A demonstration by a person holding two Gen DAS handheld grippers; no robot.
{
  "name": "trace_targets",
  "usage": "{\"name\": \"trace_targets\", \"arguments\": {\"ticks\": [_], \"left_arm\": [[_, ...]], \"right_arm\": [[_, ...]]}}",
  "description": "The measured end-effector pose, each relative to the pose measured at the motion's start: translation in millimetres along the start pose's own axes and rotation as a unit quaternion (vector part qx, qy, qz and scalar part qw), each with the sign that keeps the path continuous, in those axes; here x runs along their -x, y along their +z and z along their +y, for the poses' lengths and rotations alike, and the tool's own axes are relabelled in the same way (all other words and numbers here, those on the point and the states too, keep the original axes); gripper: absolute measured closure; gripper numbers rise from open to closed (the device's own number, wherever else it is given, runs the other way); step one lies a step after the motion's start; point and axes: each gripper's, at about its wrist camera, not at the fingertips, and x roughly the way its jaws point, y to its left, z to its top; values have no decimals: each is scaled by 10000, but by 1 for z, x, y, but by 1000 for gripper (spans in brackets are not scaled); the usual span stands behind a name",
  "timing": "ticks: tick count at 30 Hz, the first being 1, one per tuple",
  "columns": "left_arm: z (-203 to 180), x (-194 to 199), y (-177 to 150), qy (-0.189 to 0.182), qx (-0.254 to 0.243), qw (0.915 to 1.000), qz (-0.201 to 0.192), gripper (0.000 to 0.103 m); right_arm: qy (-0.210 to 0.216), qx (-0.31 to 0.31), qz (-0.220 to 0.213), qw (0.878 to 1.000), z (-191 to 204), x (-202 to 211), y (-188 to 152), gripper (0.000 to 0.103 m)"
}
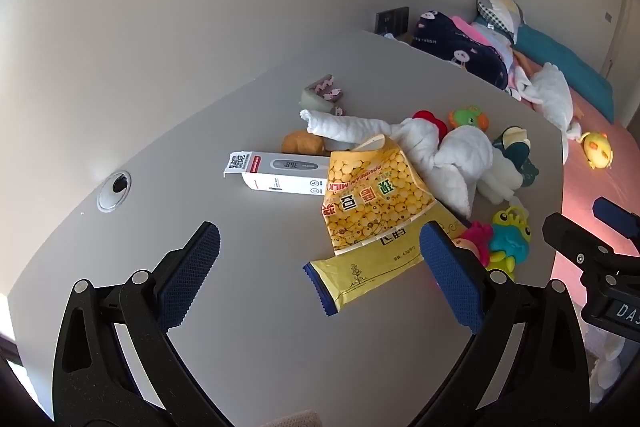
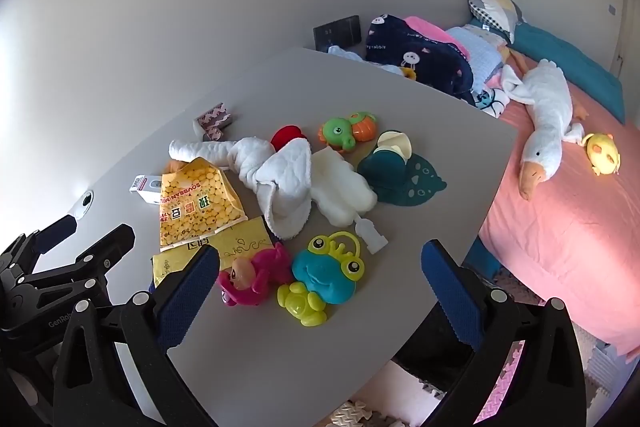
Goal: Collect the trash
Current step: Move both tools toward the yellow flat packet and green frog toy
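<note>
- We hold the left gripper (image 1: 320, 259) above the grey table (image 1: 240, 347), jaws spread wide with nothing between them.
- Our right gripper (image 2: 320, 277) hangs just as wide and holds nothing, over the frog toy (image 2: 326, 277).
- The yellow soybean-milk bag (image 1: 372, 195) lies flat near the table's front, the flat yellow wrapper (image 1: 360, 275) partly under it, the thermometer box (image 1: 280, 175) just behind.
- We judge collecting has barely begun: all three are still on the table, among toys and a white towel (image 2: 280, 175).
</note>
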Motion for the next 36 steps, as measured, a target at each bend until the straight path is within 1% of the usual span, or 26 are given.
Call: {"name": "trace_targets", "arguments": {"ticks": [12,36], "left_arm": [[0,2,-1,-15,-60,10000,-11,6],[-2,0,-3,-21,-63,10000,8,6]], "right_arm": [[21,-32,-39,10000,-5,6,-4,3],[23,-28,-20,10000,-5,4,-3,3]]}}
